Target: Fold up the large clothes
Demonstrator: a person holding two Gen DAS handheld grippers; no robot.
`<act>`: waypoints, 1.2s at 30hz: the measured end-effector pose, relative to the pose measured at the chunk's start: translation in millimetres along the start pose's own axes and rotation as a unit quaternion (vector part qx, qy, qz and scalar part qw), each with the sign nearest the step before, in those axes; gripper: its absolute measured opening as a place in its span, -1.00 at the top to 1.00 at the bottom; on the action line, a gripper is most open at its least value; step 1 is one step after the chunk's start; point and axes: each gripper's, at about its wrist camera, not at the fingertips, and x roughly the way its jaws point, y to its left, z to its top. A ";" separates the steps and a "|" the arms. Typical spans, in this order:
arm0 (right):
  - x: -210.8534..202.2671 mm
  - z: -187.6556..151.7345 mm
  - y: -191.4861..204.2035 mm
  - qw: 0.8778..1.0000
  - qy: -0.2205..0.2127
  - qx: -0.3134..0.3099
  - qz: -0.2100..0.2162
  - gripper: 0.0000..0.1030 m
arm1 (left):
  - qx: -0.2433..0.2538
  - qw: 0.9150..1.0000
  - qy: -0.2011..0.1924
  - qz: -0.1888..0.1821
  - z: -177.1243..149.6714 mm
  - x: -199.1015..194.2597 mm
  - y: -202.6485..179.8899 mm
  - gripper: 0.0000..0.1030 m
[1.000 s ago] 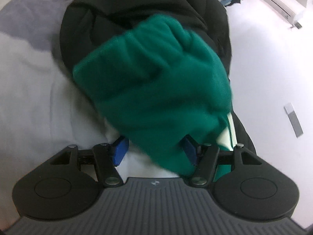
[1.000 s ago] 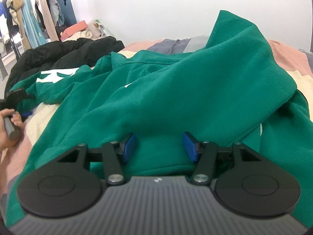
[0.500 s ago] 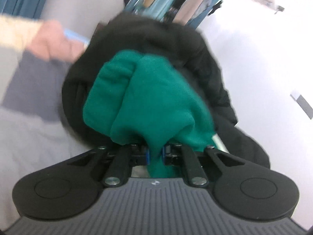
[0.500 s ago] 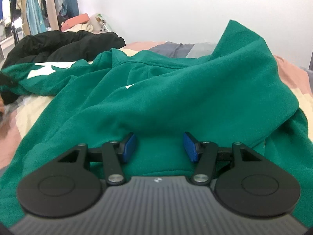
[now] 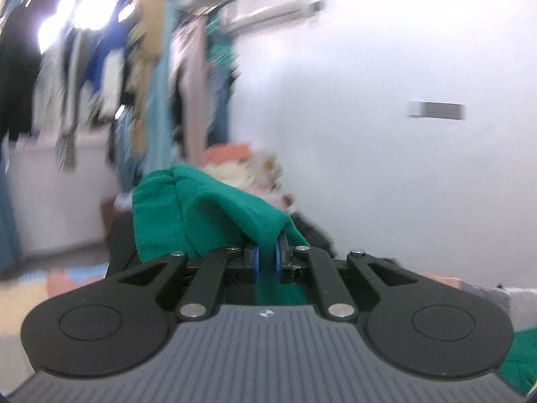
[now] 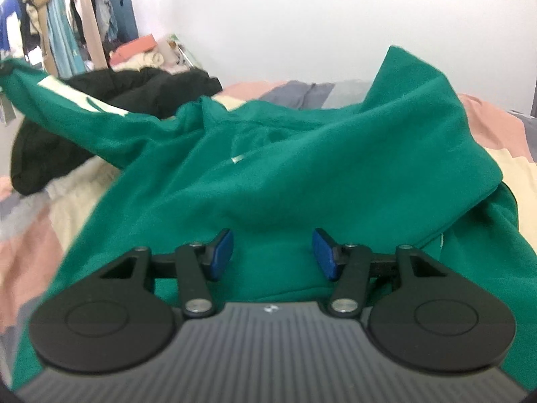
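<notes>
A large green sweatshirt (image 6: 302, 174) with a pale stripe on one sleeve lies rumpled on the bed. My left gripper (image 5: 266, 262) is shut on the cuff end of that sleeve (image 5: 201, 215) and holds it raised; the lifted sleeve shows at the far left of the right wrist view (image 6: 67, 100). My right gripper (image 6: 272, 252) is open, its blue pads (image 6: 221, 252) on either side of a fold at the garment's near edge, with cloth between them.
A black jacket (image 6: 134, 100) is heaped on the bed behind the sweatshirt. The patchwork bedcover (image 6: 496, 124) is pink, grey and cream. A rack of hanging clothes (image 5: 151, 84) stands to the left. A white wall (image 5: 402, 168) is behind.
My left gripper closed on the green sleeve and lifted it up off the black jacket, tilting up towards the room. The right gripper stayed open and nearly still.
</notes>
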 end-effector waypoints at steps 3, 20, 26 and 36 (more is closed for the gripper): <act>-14.9 2.4 -7.0 1.000 -0.014 0.025 0.011 -0.08 | 0.066 0.997 -0.030 -0.025 15.8 -40.3 -63.6 0.81; -68.1 6.6 -97.0 0.974 -0.087 0.199 -0.064 -0.11 | 0.184 0.924 0.117 -0.313 -109.0 -119.9 -324.4 0.81; -74.1 -2.3 -126.6 0.956 -0.098 0.264 -0.086 -0.11 | 0.182 0.911 0.165 -0.332 -142.7 -105.4 -329.9 0.78; -62.6 -1.2 -107.0 0.970 -0.090 0.215 -0.068 -0.12 | 0.137 0.883 0.263 -0.363 -136.3 -94.2 -280.0 -0.65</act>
